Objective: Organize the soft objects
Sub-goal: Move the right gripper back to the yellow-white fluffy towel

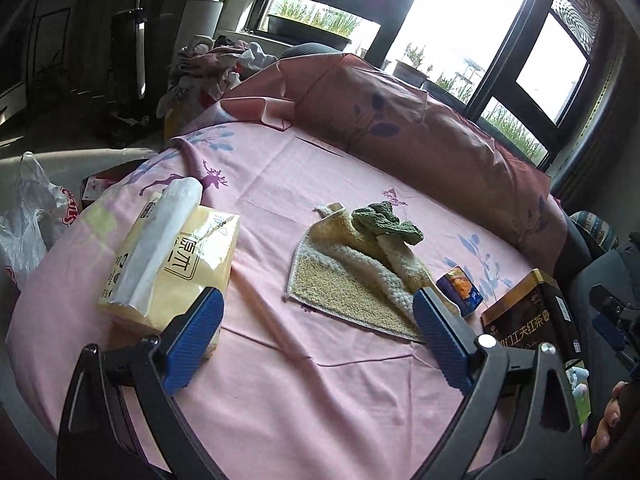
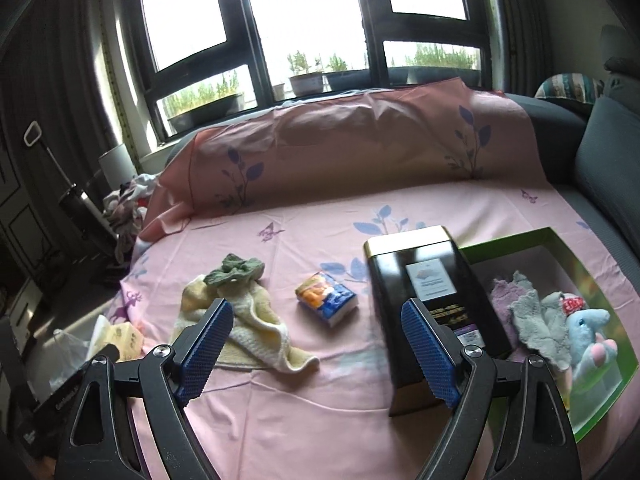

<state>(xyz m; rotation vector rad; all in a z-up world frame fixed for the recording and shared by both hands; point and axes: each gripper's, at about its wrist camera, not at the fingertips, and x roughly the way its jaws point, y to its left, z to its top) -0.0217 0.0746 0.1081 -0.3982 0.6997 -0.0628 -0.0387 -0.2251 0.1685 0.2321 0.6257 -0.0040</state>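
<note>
A yellow-cream towel (image 1: 352,276) lies crumpled on the pink sheet, with a green knitted cloth (image 1: 386,222) on top of it. Both show in the right wrist view, towel (image 2: 256,320) and green cloth (image 2: 236,270). A green box (image 2: 616,376) at the right holds a lilac cloth (image 2: 502,292), a grey cloth (image 2: 538,322) and a blue plush toy (image 2: 592,332). My left gripper (image 1: 318,326) is open and empty, just short of the towel. My right gripper (image 2: 316,334) is open and empty, above the sheet between the towel and the black tin.
A yellow tissue pack (image 1: 172,264) lies left on the bed. A small blue-orange tissue packet (image 2: 326,296) and a black tea tin (image 2: 428,304) lie right of the towel. A pink pillow (image 2: 360,148) runs along the back. Clothes (image 1: 208,64) are piled at far left.
</note>
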